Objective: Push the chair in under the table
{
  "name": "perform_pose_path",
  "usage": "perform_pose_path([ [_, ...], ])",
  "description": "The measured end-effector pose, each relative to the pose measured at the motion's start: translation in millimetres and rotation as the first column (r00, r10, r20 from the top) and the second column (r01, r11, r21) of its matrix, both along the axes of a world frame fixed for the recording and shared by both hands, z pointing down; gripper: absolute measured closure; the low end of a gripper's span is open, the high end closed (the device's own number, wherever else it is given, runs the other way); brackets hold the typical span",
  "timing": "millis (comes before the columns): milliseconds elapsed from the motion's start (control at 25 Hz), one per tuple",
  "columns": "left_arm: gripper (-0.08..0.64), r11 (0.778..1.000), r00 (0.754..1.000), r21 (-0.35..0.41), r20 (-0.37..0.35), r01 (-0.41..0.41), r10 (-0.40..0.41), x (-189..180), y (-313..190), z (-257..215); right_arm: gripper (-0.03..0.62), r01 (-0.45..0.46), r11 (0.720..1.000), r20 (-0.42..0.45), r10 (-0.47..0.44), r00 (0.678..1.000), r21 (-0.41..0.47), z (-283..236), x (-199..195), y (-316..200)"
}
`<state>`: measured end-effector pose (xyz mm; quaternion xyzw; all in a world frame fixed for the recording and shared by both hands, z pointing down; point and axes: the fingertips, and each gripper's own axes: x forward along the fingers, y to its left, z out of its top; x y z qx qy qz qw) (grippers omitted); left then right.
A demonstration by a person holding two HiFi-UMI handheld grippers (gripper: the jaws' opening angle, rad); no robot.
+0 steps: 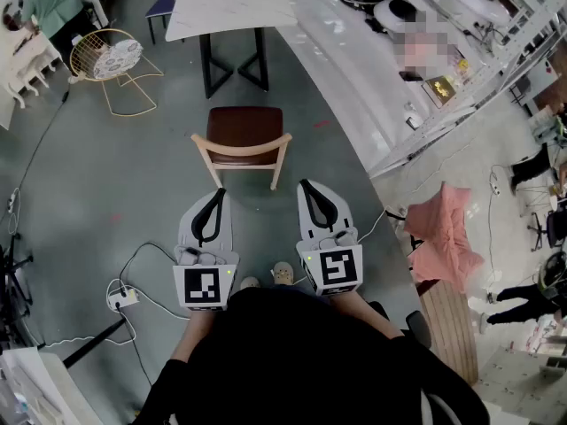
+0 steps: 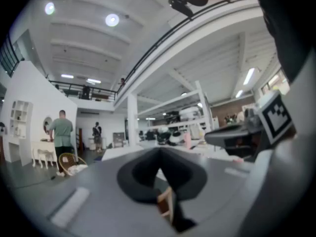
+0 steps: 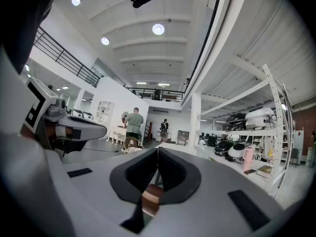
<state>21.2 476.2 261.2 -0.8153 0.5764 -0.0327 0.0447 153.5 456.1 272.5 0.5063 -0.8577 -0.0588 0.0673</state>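
chair standing out from the table; push not yet begun.
nearest the person, the left gripper (image 1: 218, 195) and right gripper (image 1: 306, 186) are held level side by side, each with its jaws pressed together on nothing, both just short of the chair and not touching it. ahead of them the chair (image 1: 241, 140) stands on the floor with its backrest toward the grippers and its brown seat wholly clear of the table (image 1: 230, 7), which lies beyond it across a gap. judged so, the whole push remains to be done. no brand or legible writing shows; the marker cubes (image 1: 206, 287) carry only black-and-white square patterns.
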Motion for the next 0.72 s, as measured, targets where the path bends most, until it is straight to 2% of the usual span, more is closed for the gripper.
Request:
perform_pose_path([
  [240, 0.551, 1.000, 1.000, 0.005, -0.015, -0.019, 0.019, -11.6, 5.3, 1.5, 0.569, -0.001, 1.000, 0.022, 0.000, 1.000, 0.009, -1.6, -15.0, 9.6],
  [480, 0.551, 0.999, 0.999, -0.016, -0.016, -0.046, 0.046, -20.9, 4.1, 12.1, 0.569, -0.049, 0.999, 0.026, 0.050, 0.998, -0.009, 4.8, -16.8, 13.6],
  [720, 0.551, 0.999, 0.998, -0.001, -0.025, -0.053, 0.053, -23.2, -14.1, 18.4, 0.569, -0.044, 0.999, 0.046, 0.044, 0.998, 0.003, 11.9, -18.7, -11.0],
])
